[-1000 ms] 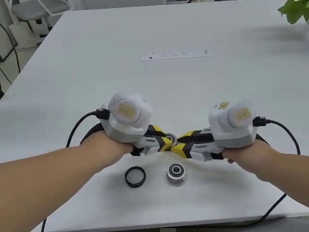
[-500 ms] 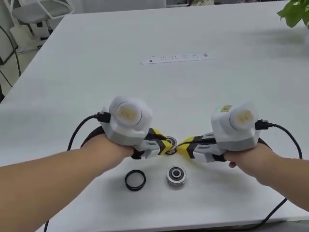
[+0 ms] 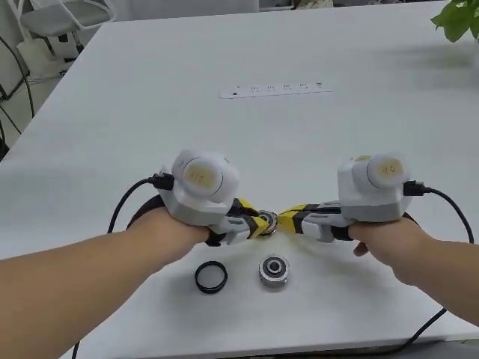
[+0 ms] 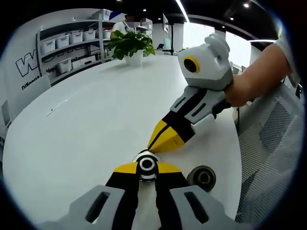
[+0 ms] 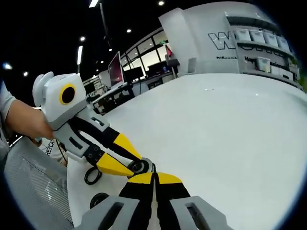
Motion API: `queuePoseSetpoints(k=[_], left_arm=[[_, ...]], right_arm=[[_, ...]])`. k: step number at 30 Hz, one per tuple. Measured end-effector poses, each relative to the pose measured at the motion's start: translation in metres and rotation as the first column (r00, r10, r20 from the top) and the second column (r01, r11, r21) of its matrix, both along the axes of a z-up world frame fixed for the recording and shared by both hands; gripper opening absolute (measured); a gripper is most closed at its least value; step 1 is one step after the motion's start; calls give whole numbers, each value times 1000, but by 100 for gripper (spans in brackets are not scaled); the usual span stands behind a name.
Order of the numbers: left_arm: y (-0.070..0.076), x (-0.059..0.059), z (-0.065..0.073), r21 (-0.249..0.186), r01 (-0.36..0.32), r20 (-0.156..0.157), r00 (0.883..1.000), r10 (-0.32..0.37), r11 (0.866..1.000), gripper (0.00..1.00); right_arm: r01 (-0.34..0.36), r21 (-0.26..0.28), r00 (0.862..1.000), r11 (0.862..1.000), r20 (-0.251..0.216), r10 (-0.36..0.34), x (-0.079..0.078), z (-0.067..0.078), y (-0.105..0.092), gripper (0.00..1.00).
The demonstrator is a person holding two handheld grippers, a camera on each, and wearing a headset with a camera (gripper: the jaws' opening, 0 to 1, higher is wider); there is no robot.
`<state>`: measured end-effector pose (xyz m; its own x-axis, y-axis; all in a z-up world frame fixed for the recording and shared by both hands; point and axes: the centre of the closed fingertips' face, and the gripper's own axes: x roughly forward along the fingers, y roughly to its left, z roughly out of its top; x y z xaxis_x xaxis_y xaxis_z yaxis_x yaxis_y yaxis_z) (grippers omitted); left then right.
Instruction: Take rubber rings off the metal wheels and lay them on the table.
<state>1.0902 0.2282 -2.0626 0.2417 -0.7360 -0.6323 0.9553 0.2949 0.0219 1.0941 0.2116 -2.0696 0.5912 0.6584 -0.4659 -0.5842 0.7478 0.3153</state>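
Head view: one ring (image 3: pixel 211 277), one wheel (image 3: pixel 274 270) lying; left gripper (image 3: pixel 257 223) jaws pinch second wheel (image 3: pixel 267 221); right gripper (image 3: pixel 289 217) jaws closed.

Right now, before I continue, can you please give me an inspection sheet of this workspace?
Surface: white table, flat.
Job's things: held wheel clamped in the left gripper; second wheel and a loose rubber ring lying on the table.
Clutter: power strip far across.
Grippers: left gripper shut on the held wheel; right gripper jaws together, tip at that wheel's rim.
Cables: left cable and right cable, black, trailing toward the near edge.
Surroundings: plant, chair.
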Motion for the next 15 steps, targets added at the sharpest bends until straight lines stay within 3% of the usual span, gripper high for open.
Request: queuePoseSetpoints(k=[7, 9, 15], left_arm=[[0, 0, 0, 3, 1, 5, 1000, -1, 1000, 7], [0, 0, 0, 4, 0, 6, 1000, 0, 1000, 7], [0, 0, 0, 11, 4, 16, 1000, -4, 1000, 7]], right_arm=[[-13, 33, 1000, 999, 11, 12, -5, 8, 7, 0], [-10, 13, 1000, 1000, 19, 10, -6, 9, 8, 0], [-9, 21, 1000, 1000, 10, 9, -8, 10, 9, 0]])
